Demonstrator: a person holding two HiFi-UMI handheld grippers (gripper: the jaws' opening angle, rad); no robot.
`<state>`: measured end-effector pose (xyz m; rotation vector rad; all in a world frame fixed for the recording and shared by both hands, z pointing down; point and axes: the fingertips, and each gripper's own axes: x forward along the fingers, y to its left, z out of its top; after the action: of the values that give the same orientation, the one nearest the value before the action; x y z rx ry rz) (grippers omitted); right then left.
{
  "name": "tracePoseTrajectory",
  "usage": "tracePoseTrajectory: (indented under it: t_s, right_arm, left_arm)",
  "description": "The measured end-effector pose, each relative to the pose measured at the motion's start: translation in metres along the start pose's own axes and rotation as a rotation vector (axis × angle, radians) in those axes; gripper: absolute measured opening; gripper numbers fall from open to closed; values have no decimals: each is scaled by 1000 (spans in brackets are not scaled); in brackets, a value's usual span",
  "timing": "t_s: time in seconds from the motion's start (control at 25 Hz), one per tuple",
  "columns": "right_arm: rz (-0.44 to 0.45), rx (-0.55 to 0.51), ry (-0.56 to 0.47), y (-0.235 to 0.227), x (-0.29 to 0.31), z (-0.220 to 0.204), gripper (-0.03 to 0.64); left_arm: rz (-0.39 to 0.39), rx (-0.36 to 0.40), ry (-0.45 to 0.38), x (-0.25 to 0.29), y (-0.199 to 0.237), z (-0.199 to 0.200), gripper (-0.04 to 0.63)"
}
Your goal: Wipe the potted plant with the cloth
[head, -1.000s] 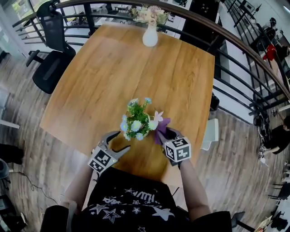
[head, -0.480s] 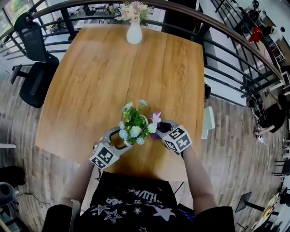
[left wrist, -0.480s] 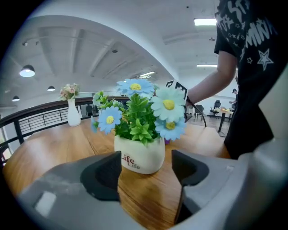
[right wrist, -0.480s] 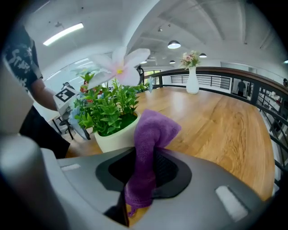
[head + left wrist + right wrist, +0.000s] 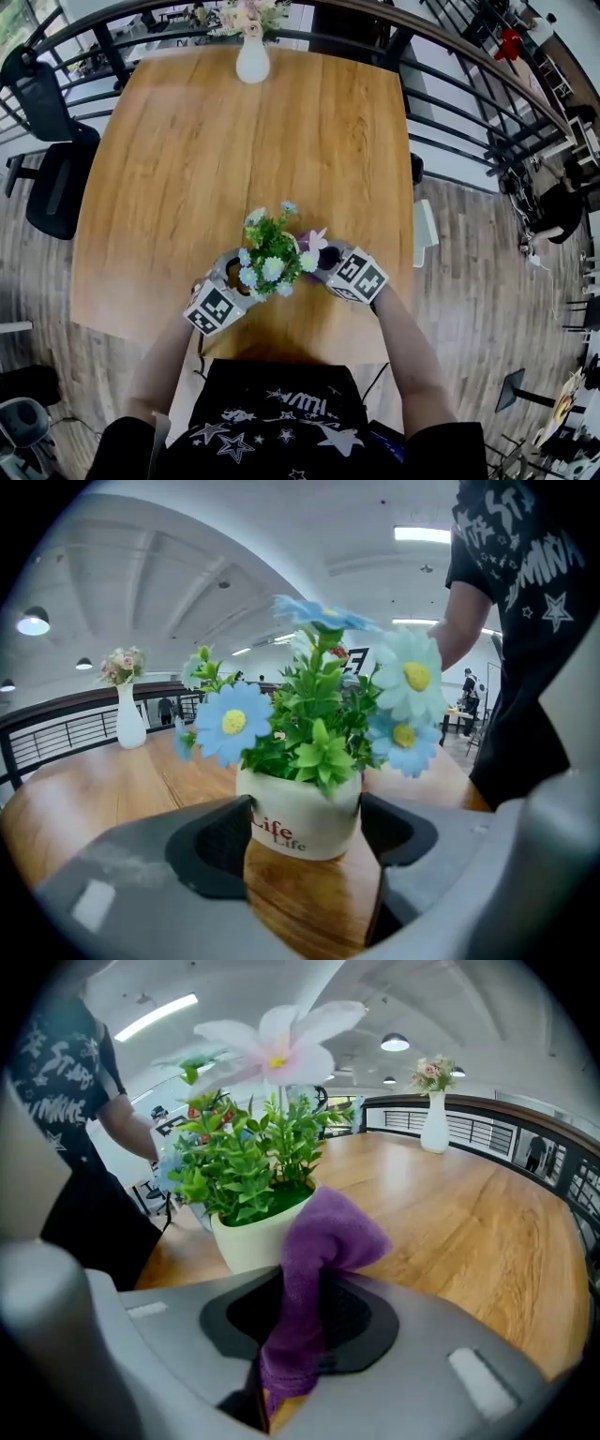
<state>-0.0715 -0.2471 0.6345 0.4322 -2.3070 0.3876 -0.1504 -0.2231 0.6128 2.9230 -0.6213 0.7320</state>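
Observation:
The potted plant [image 5: 272, 258] has green leaves with blue, white and pink flowers in a white pot [image 5: 305, 817]. It stands on the wooden table [image 5: 234, 141] near the front edge. My left gripper [image 5: 242, 277] reaches it from the left. Its jaws are opening and straddle the pot, with the pads [image 5: 220, 832] close beside the pot's sides. My right gripper [image 5: 326, 264] sits at the plant's right, shut on a purple cloth [image 5: 314, 1241]. The cloth's top fold leans against the pot's rim under a pink flower [image 5: 281, 1044].
A white vase of flowers [image 5: 250, 61] stands at the table's far edge. A black railing [image 5: 450, 103] curves behind and to the right. A black office chair [image 5: 47, 141] stands to the left, and the table's front edge [image 5: 281, 352] lies just below the grippers.
My left gripper has come in from the lower left and now has its jaws around the pot. The right gripper with the cloth has drawn closer to the plant.

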Motion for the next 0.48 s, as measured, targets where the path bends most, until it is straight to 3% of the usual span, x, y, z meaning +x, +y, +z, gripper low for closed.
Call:
tracePoseTrajectory:
  t_s: [0.48]
  right_arm:
    - [-67,60,-32,14,-2,-5,94]
  left_arm:
    - [26,-33,-7,1,-2,-1,371]
